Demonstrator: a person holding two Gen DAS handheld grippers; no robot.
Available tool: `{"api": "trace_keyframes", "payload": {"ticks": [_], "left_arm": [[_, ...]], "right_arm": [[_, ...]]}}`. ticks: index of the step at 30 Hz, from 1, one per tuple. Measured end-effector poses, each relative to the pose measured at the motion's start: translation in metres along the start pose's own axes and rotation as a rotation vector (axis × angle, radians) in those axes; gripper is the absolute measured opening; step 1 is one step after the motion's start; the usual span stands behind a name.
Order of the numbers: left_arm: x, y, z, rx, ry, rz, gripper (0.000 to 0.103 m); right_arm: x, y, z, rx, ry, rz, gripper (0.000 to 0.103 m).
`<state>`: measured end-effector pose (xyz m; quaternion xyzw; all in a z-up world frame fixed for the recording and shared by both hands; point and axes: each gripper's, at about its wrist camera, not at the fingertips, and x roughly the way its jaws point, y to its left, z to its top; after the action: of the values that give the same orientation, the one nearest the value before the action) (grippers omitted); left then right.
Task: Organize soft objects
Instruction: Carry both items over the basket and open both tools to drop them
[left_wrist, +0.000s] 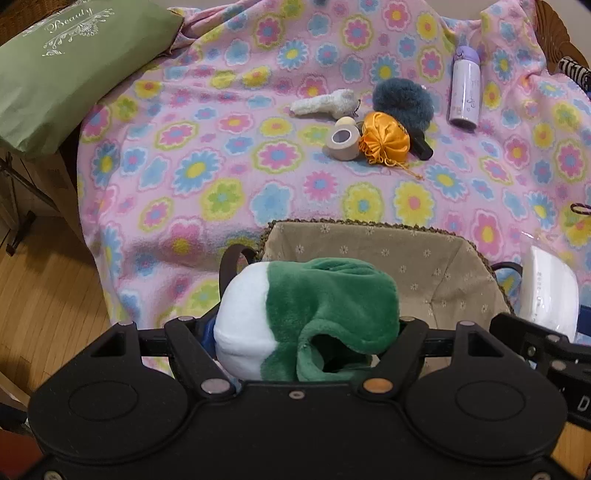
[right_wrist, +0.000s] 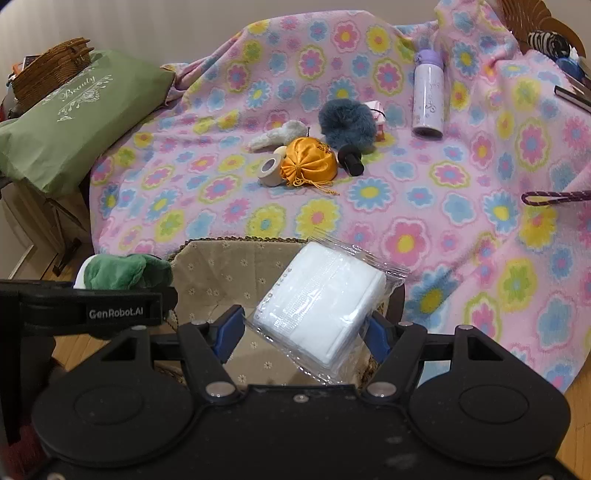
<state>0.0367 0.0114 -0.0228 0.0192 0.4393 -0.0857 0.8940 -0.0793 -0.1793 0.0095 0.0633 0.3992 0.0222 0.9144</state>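
Holding two soft items over the lined basket (right_wrist: 221, 273) at the bed's near edge.
Your left gripper (left_wrist: 303, 332) jaws clamp the green-and-white plush (left_wrist: 306, 314); your right gripper (right_wrist: 306, 332) jaws, half-wide, pinch the bagged white pads (right_wrist: 325, 299), likely for dropping in. Farther off, the orange pouch (right_wrist: 310, 160) waits mid-bed.

Two fisheye views, each taken from a camera mounted behind its gripper and looking forward and steeply downward along the fingers. Left-wrist view: the left gripper (left_wrist: 306, 332) fills the lower third; the lined basket (left_wrist: 436, 258) lies close beneath, with the flowered blanket (left_wrist: 207, 155) receding beyond. Right-wrist view: the right gripper (right_wrist: 303, 332) occupies the same lower position, set slightly to the right of the other camera, whose gripper body enters at left. Shared field: basket, blanket, green pillow (left_wrist: 62, 74), orange pouch (left_wrist: 386, 138) and purple bottle (left_wrist: 464, 88) in the middle distance.
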Motion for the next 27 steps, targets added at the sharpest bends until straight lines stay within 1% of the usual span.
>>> {"api": "trace_keyframes", "payload": {"ticks": [7, 11, 12, 14, 15, 18, 27], "left_arm": [[0.0033, -0.0027, -0.0061, 0.014, 0.033, -0.003, 0.069], [0.0051, -0.0012, -0.0069, 0.010, 0.054, -0.009, 0.071], [0.0052, -0.0008, -0.0067, 0.009, 0.055, -0.008, 0.071], [0.0046, 0.0004, -0.0064, 0.005, 0.050, -0.002, 0.079], [0.0038, 0.0013, -0.0060, 0.001, 0.046, -0.004, 0.080], [0.0023, 0.0036, -0.0048, -0.012, 0.037, -0.017, 0.080], [0.0038, 0.0052, -0.0036, -0.023, 0.043, -0.018, 0.080]], "right_arm": [[0.0063, 0.0002, -0.0016, 0.011, 0.038, 0.000, 0.068], [0.0063, 0.0000, -0.0017, 0.016, 0.043, 0.003, 0.073], [0.0061, 0.0004, -0.0016, 0.016, 0.043, 0.002, 0.073], [0.0056, 0.0006, -0.0013, 0.016, 0.041, 0.001, 0.075], [0.0055, 0.0007, -0.0014, 0.017, 0.039, 0.000, 0.076], [0.0049, 0.0005, -0.0012, 0.018, 0.037, -0.003, 0.076], [0.0047, -0.0011, -0.0009, 0.034, 0.037, -0.013, 0.076]]}}
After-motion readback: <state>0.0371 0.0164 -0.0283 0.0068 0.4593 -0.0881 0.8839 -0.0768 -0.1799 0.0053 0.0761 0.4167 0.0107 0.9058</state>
